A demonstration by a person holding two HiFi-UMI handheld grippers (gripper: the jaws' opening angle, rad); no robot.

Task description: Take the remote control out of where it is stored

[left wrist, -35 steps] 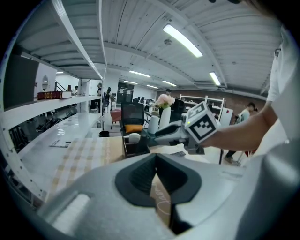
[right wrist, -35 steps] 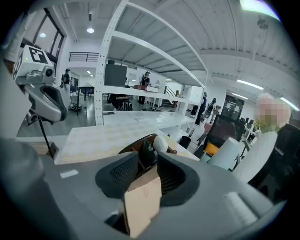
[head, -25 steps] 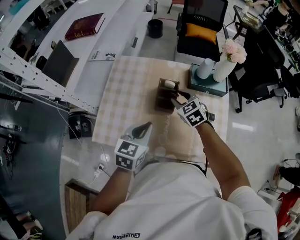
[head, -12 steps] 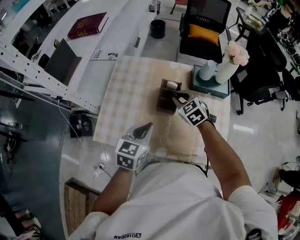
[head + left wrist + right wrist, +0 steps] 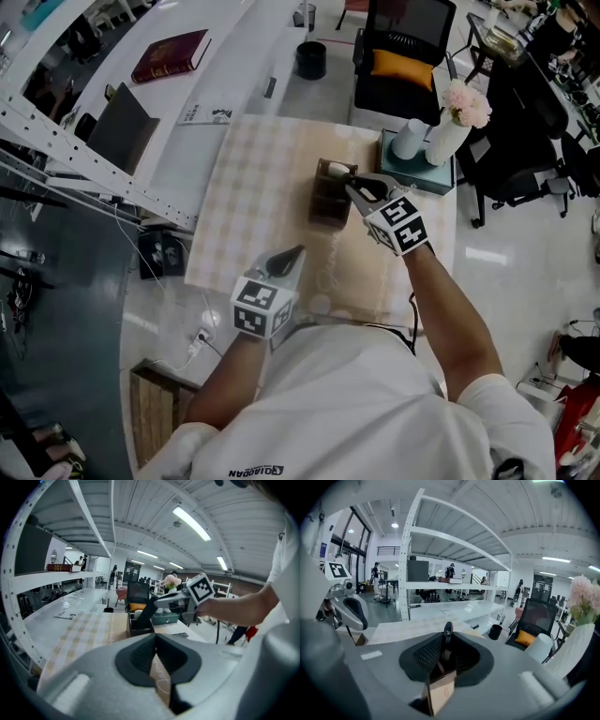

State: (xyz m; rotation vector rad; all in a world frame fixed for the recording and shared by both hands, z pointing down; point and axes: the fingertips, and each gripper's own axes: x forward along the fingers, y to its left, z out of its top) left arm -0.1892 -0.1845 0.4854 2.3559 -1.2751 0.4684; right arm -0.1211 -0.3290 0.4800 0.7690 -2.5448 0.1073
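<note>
A brown storage box [image 5: 323, 204] stands on the checked tablecloth [image 5: 253, 187], with something white in its far compartment. My right gripper [image 5: 354, 187] hangs over the box's right side. Its jaws have just been closing and are now shut on the black remote control [image 5: 446, 641], which stands edge-on between the pads above the box [image 5: 440, 693]. In the left gripper view the remote control [image 5: 146, 612] slants up out of the box [image 5: 140, 627]. My left gripper [image 5: 289, 258] rests at the table's near edge, shut and holding nothing.
Behind the box to the right are a teal case [image 5: 417, 169], a white roll [image 5: 410, 138] and a vase of pink flowers [image 5: 450, 127]. A black chair with an orange cushion [image 5: 403, 64] stands beyond the table. White shelving with a red book [image 5: 169, 53] runs along the left.
My right gripper has closed on the remote control and risen, drawing it up out of the box. The left gripper has stayed where it was.
</note>
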